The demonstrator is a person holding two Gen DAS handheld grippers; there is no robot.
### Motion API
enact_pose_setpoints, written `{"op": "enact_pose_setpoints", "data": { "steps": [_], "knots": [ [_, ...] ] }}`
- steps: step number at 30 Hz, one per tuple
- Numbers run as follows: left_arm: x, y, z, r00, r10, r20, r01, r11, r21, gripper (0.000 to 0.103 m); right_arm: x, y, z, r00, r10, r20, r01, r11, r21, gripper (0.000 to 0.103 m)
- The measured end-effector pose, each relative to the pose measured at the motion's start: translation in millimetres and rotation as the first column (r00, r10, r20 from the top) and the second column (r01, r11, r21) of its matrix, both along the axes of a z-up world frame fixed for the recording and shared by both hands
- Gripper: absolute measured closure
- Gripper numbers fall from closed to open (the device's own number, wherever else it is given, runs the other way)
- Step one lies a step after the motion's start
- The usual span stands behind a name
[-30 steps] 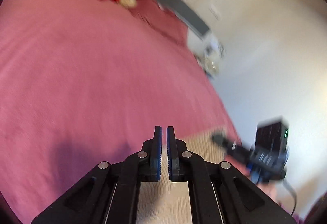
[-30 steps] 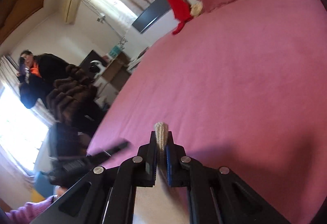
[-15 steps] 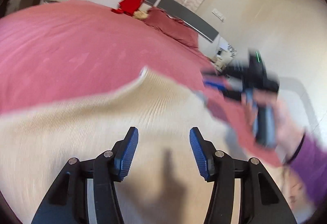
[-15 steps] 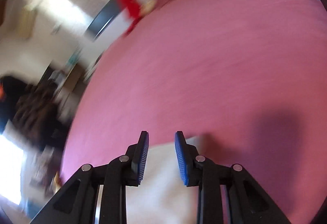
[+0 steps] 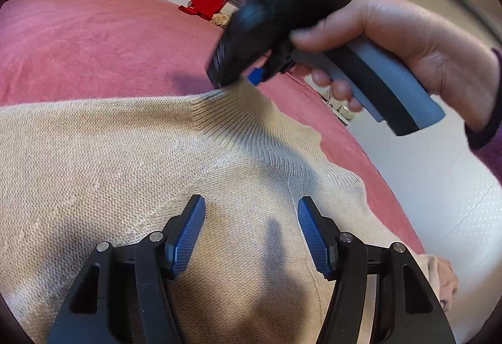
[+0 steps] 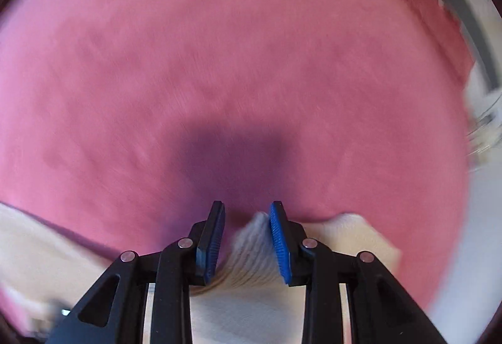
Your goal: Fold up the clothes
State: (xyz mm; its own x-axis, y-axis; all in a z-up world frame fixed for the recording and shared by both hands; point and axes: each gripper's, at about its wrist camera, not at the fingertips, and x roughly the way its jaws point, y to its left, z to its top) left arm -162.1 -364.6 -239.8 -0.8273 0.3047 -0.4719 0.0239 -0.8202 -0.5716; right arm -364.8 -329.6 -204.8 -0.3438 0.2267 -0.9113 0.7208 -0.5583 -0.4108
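Beige knit sweater (image 5: 109,162), unlabelled

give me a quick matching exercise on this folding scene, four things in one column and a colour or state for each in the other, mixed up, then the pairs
Things:
1. sweater
2. bedspread
3. left hand-held gripper
4. cloth at the headboard

Colour or state:
A. red
B. pink, spread under everything
C. jaws apart, nothing between them
D. beige knit, lying flat on the bed

Pairs: 1-D, 2-B, 3-C, 4-A
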Motion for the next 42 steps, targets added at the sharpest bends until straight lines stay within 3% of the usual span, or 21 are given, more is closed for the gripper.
{"op": "enact_pose_setpoints", "data": {
  "steps": [3, 4, 6, 7, 9, 10, 12, 16, 18, 19, 20, 22, 23, 25, 27, 32, 34, 36, 38, 40, 42],
  "knots": [
    [-8, 5, 1, 1.000, 0.002, 0.005, -0.001, 1.000, -0.013, 0.040, 12, 2, -11, 0.991, 0.089, -0.104, -0.071, 0.984, 0.163, 0.083],
    [-8, 4, 0, 1.000, 0.001, 0.003, -0.001, 1.000, -0.009, 0.040, 12, 5, -9, 0.986, 0.090, -0.137, -0.069, 0.986, 0.155, 0.090],
    [-9, 4, -1, 1.000, 0.000, 0.001, 0.000, 1.000, -0.003, 0.040, 11, 12, -5, 0.975, 0.093, -0.202, -0.065, 0.988, 0.140, 0.091],
    [-10, 4, -2, 1.000, 0.000, 0.001, 0.000, 1.000, -0.004, 0.040, 8, 18, 2, 0.971, 0.064, -0.230, -0.046, 0.995, 0.084, 0.092],
    [-6, 7, 1, 1.000, -0.001, 0.001, 0.001, 1.000, -0.004, 0.039, -4, 40, 29, 0.964, -0.089, -0.250, 0.044, 0.983, -0.181, 0.092],
    [-5, 8, 1, 1.000, -0.002, 0.001, 0.002, 1.000, -0.004, 0.039, -9, 56, 42, 0.955, -0.176, -0.237, 0.091, 0.940, -0.330, 0.092],
    [-6, 8, 0, 1.000, -0.004, 0.000, 0.004, 1.000, -0.002, 0.038, -17, 88, 59, 0.944, -0.288, -0.163, 0.135, 0.785, -0.605, 0.090],
    [-9, 8, -1, 1.000, -0.006, 0.000, 0.006, 1.000, -0.002, 0.038, -13, 131, 72, 0.964, -0.266, 0.002, 0.146, 0.525, -0.838, 0.079],
    [-11, 9, -1, 1.000, -0.005, 0.011, 0.005, 1.000, -0.012, 0.037, -8, 163, 83, 0.945, -0.325, -0.015, 0.139, 0.444, -0.885, 0.072],
    [-13, 11, 0, 1.000, -0.003, 0.023, 0.003, 1.000, -0.027, 0.037, -3, 178, 83, 0.936, -0.351, -0.028, 0.145, 0.459, -0.877, 0.070],
    [-15, 13, 3, 0.999, 0.001, 0.035, 0.000, 0.999, -0.047, 0.037, 4, 185, 79, 0.933, -0.357, -0.048, 0.150, 0.505, -0.850, 0.070],
    [-19, 21, 8, 0.997, 0.015, 0.080, -0.005, 0.993, -0.116, 0.037, 24, 180, 55, 0.946, -0.310, -0.099, 0.147, 0.677, -0.721, 0.070],
    [-20, 25, 12, 0.995, 0.018, 0.101, -0.002, 0.988, -0.153, 0.037, 32, 177, 42, 0.952, -0.289, -0.102, 0.152, 0.734, -0.662, 0.070],
    [-15, 27, 24, 0.992, 0.038, 0.122, -0.011, 0.976, -0.216, 0.037, 38, 170, 13, 0.962, -0.268, -0.055, 0.186, 0.788, -0.587, 0.073],
    [2, 14, 36, 0.992, 0.071, 0.109, -0.042, 0.969, -0.245, 0.037, 50, 177, 18, 0.957, -0.281, -0.068, 0.185, 0.776, -0.603, 0.073],
    [73, -53, 44, 0.973, 0.208, 0.103, -0.172, 0.944, -0.280, 0.037, 138, 204, 71, 0.964, -0.262, -0.047, 0.130, 0.616, -0.777, 0.070],
    [119, -85, 43, 0.948, 0.288, 0.138, -0.239, 0.926, -0.292, 0.037, 187, 214, 67, 0.976, -0.217, 0.011, 0.139, 0.586, -0.798, 0.070],
    [161, -113, 39, 0.915, 0.366, 0.172, -0.299, 0.899, -0.321, 0.037, 236, 202, 56, 0.986, -0.145, 0.078, 0.150, 0.592, -0.792, 0.070],
    [209, -148, 35, 0.869, 0.450, 0.205, -0.363, 0.862, -0.353, 0.037, 255, 191, 42, 0.989, -0.114, 0.098, 0.149, 0.649, -0.746, 0.070],
    [247, -181, 30, 0.833, 0.501, 0.233, -0.425, 0.851, -0.309, 0.037, 269, 183, 30, 0.988, -0.117, 0.102, 0.155, 0.697, -0.701, 0.070],
    [282, -211, 26, 0.799, 0.541, 0.262, -0.485, 0.837, -0.253, 0.035, 285, 183, 25, 0.982, -0.134, 0.136, 0.191, 0.690, -0.699, 0.070]
  ]
}}
